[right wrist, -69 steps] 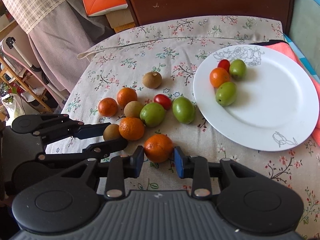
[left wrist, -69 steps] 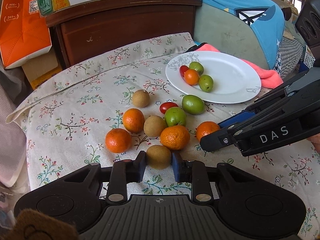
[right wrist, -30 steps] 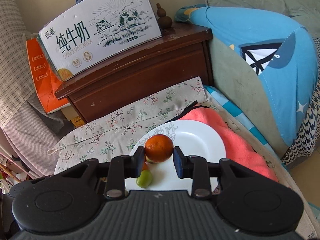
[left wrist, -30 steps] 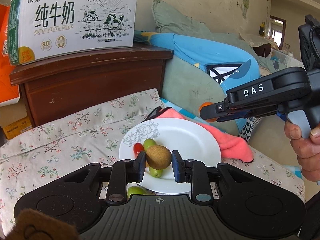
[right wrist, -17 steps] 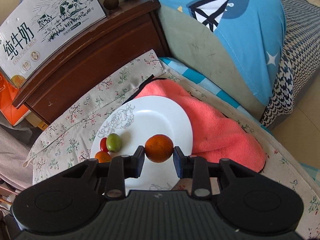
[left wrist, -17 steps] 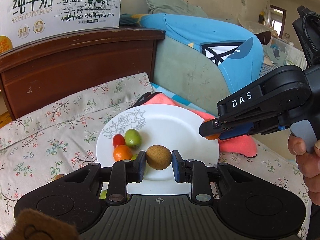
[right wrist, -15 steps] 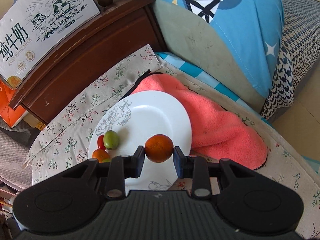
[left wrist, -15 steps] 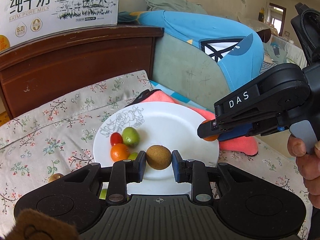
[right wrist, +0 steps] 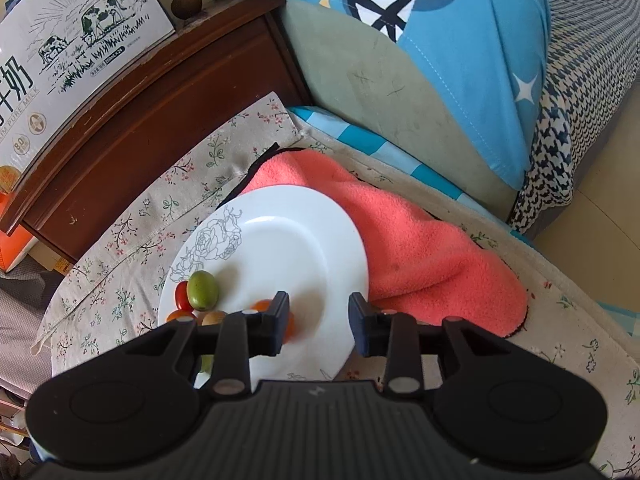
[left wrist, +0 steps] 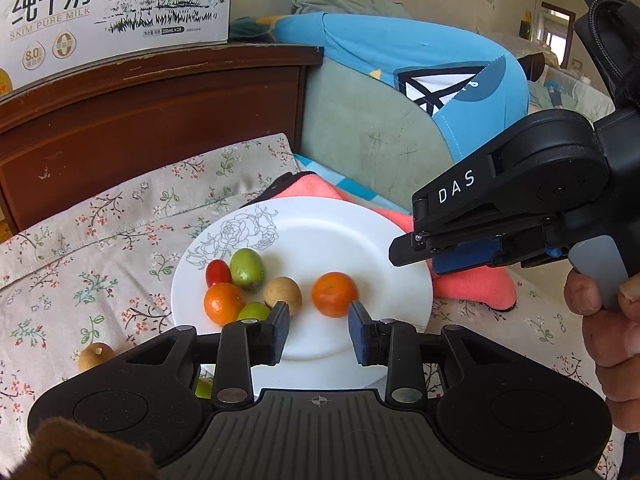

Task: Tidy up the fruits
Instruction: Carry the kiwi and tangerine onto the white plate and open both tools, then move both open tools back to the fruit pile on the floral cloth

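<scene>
Lying loose on the plate (left wrist: 360,216), brown fruit (left wrist: 282,290) and orange (left wrist: 334,294) sit beyond just-opened jaws.

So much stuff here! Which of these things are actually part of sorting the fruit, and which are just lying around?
Part of the job:
white plate
brown fruit and orange, lying on it
the other fruit on the plate: cherry tomato, green fruit
brown fruit on the cloth

Just lying about:
milk carton
pink towel
blue cushion
wooden cabinet
</scene>
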Demonstrator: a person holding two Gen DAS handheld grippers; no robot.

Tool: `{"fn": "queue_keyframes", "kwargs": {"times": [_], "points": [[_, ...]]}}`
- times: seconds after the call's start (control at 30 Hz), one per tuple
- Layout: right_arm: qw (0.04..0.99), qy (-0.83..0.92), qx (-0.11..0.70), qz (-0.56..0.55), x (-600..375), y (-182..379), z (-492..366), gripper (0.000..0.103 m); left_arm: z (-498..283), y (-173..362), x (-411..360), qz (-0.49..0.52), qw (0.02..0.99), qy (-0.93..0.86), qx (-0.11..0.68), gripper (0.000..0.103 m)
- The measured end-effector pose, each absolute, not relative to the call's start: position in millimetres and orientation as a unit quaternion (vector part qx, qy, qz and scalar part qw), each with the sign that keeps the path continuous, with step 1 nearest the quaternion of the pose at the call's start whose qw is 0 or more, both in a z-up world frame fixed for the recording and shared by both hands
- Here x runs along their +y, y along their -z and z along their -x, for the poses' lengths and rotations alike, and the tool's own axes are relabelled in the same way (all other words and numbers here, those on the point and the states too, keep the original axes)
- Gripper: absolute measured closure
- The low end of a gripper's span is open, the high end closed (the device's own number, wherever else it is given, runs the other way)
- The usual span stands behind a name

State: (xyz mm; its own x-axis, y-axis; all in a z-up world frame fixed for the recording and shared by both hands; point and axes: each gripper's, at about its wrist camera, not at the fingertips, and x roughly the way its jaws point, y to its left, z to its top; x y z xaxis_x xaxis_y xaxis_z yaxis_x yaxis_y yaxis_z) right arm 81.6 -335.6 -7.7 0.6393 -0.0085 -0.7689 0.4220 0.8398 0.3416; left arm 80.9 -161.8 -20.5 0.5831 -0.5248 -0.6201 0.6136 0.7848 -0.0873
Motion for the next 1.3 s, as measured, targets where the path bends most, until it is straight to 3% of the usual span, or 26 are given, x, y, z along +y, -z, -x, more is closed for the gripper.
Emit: {"fn": "queue_keyframes", "kwargs": {"times": [0.07, 0.2, 0.7, 1.3], "points": [[0.875, 0.126, 0.397, -0.248, -334.9, 3.5, -81.1, 0.069, -80.7, 15.8, -159.5, -0.063, 0.890, 0.318, 0.321, 0.069], [0.886, 0.117, 0.382, -0.235, -330.5, -3.9, -80.7, 0.068, -80.1, 1.2, -151.5, -0.053, 0.900, 0.303, 0.307, 0.052], [0.908, 0.049, 0.373, -0.185, -303.5, -13.5, -80.8, 0.067, -88.8, -25.9, -108.3, -0.038, 0.918, 0.221, 0.328, 0.042], [0.917, -0.051, 0.373, -0.129, -260.3, -13.7, -77.4, 0.066, -100.2, -31.0, -13.5, 0.007, 0.932, 0.102, 0.347, 0.041]]}}
